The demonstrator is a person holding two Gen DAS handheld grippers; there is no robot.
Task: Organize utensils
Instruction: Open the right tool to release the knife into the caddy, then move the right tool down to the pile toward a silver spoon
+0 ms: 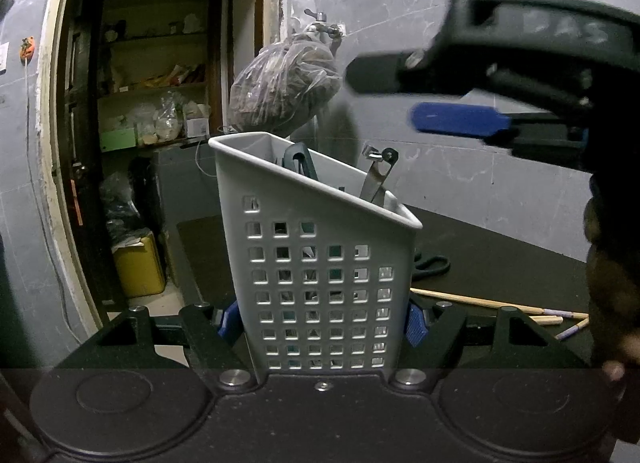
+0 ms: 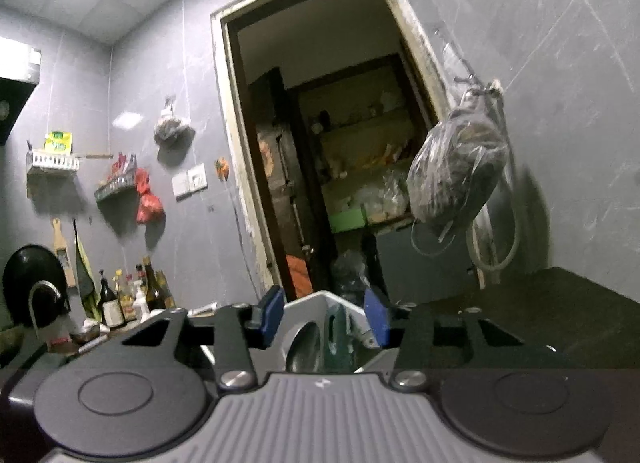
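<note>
Room: I see grey tiled walls and an open doorway (image 1: 152, 123) onto cluttered pantry shelves; a clear bag (image 1: 286, 87) of dark stuff hangs from a wall tap.
Surface: dark and flat (image 1: 500, 259), running to the wall.
Caddy: a pale grey plastic caddy (image 1: 320, 283) with square holes and a slanted rim stands upright on the surface, straight ahead of my left camera.
Left tongs: my left tongs (image 1: 320, 321) clamp the caddy low down, one blue pad pressed on each side wall.
Right tongs: my right tongs (image 2: 324, 317) hang above the caddy's open top, jaws partly apart and gripping nothing. From the left camera they show as a blurred dark shape at upper right, one blue finger (image 1: 460, 119) pointing left.
Contents: inside the caddy I make out a dark green handle (image 1: 298, 161), a metal utensil (image 1: 378, 175) leaning on the right wall, and, from the right camera, a spoon bowl (image 2: 304, 351).
Loose items: wooden chopsticks (image 1: 500, 305) lie on the surface to the caddy's right, and a dark looped handle (image 1: 434, 265) just behind them.
Hand: a blurred hand (image 1: 612, 295) sits at the right edge.
</note>
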